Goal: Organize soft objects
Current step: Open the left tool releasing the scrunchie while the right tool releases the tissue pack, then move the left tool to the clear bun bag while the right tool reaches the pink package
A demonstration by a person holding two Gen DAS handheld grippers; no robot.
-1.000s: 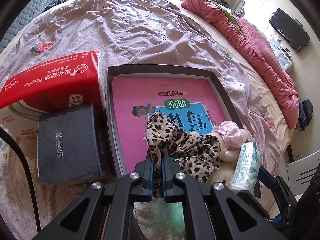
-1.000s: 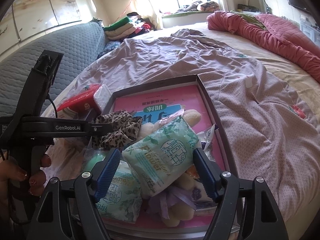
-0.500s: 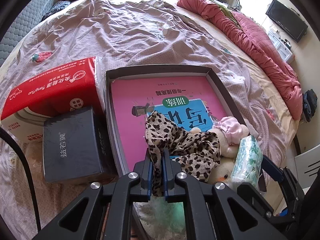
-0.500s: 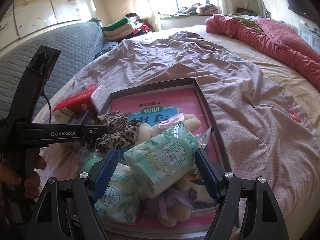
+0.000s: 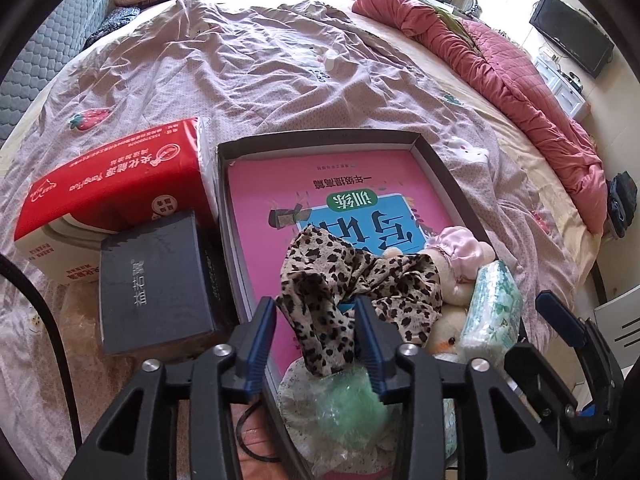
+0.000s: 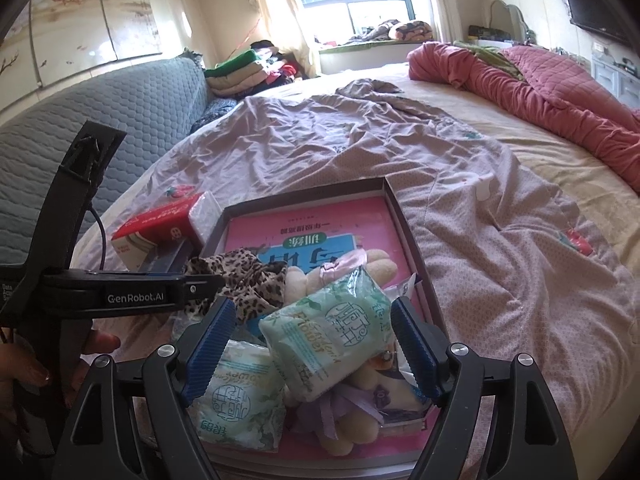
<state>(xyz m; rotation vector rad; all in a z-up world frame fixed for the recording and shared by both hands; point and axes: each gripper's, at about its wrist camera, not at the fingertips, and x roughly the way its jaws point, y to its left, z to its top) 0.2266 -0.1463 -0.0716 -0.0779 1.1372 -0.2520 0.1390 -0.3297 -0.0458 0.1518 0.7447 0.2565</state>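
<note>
Lying between opening left tongs: leopard-print cloth

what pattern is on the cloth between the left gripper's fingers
Leopard print, tan with dark spots, on the cloth; clearest in the left wrist view.

Red tissue box w/ dark box beside; wall TV.

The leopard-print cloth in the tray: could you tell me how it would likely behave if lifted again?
The leopard-print cloth lies crumpled in folds, so it would probably hang limp. It looks thin, likely light. Draped over the plush toy, it may drag that along.
</note>
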